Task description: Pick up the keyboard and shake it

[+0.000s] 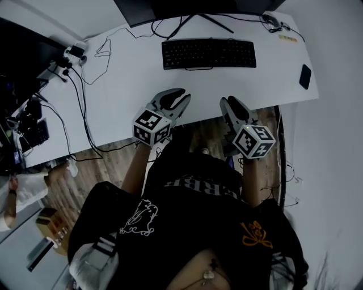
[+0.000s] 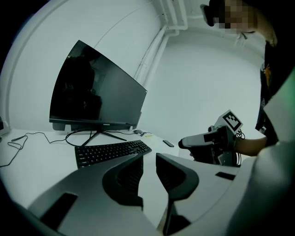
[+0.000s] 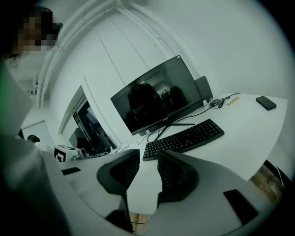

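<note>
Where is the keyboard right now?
In the head view the black keyboard lies flat on the white desk, toward its far edge. It is just in front of the monitor, with a dark phone off to its right.

The left claw [image 2: 148, 161] has its jaws a little apart above the white counter [image 2: 37, 161]; the black keyboard [image 2: 113, 152] lies beyond, before a dark monitor [image 2: 94, 92]; the right claw [image 2: 183, 142] hangs alongside.

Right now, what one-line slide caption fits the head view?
The left gripper and right gripper, both empty, hover at the white desk's near edge, short of the black keyboard by the monitor.
</note>
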A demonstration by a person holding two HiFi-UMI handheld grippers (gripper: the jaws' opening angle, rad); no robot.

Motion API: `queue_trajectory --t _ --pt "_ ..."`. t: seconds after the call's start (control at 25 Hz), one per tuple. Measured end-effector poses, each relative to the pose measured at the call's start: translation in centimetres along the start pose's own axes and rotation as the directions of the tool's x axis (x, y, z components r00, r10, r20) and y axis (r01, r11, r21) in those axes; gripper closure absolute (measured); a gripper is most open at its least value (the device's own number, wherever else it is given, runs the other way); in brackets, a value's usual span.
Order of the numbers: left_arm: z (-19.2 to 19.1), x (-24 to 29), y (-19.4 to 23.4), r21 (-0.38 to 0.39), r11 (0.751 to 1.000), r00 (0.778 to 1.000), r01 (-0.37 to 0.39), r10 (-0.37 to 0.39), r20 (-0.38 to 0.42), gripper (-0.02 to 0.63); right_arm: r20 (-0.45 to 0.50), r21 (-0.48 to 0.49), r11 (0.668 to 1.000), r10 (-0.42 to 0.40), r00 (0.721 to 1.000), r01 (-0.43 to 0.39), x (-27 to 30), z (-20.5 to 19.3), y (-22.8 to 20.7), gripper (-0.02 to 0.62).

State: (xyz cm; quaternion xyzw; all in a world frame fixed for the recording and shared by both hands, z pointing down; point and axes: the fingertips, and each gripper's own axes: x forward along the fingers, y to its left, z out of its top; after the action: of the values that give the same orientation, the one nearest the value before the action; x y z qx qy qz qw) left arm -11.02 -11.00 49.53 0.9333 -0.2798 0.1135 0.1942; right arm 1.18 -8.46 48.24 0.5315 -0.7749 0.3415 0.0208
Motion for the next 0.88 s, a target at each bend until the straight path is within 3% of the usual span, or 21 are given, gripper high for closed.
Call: queue_trajectory --t 0.52,0.72,0.88 --pt "-2.9 -2.4 -14.2 -0.001 0.999 0.999 -0.038 0.038 0.026 0.554 0.010 -0.045 0.993 0.107 0.994 -0.107 -12.6 -4.1 0.8 0.503" --pt "-4.1 -4.0 -18.5 -0.025 0.998 0.997 -0.060 0.061 0.037 0.561 0.022 -0.024 0.989 0.148 0.989 -0.147 -16.1 -5.3 1.1 0.549" --pt "-5.0 -5.4 -21.3 -0.025 0.997 0.997 -0.074 0.075 0.036 0.563 0.033 -0.032 0.983 0.184 0.982 -0.183 -18.3 -5.7 2.0 0.550"
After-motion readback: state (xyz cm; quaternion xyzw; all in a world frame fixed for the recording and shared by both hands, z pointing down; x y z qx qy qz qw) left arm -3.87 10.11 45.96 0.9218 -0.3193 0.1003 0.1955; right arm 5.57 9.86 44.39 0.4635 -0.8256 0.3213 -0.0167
